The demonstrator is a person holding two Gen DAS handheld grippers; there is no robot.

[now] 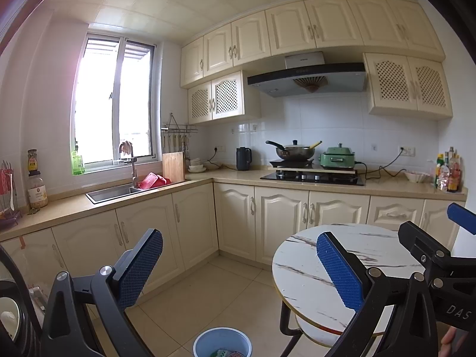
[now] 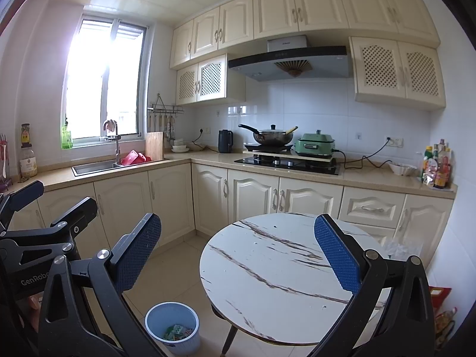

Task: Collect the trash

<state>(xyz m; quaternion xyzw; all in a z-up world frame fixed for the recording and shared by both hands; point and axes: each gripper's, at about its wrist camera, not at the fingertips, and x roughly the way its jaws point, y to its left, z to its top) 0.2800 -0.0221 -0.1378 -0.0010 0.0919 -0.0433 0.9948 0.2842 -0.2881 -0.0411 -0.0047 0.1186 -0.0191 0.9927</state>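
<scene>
Both our grippers, left (image 1: 239,263) and right (image 2: 238,253), hang wide open, empty. Trash (image 2: 177,332) sits in the blue bin (image 2: 154,315); round table (image 2: 267,267) looks bare, so collecting seems finished.

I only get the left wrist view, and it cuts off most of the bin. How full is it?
Observer: Nearly empty. The right wrist view shows a few green and patterned scraps at the bottom of the blue bin.
Operator: Any trash left on the table?
Observer: None visible. The round table shows only marble veins and tiny specks.
Operator: Anything on the floor beyond it?
Observer: A red bag, to the table's right.
</scene>
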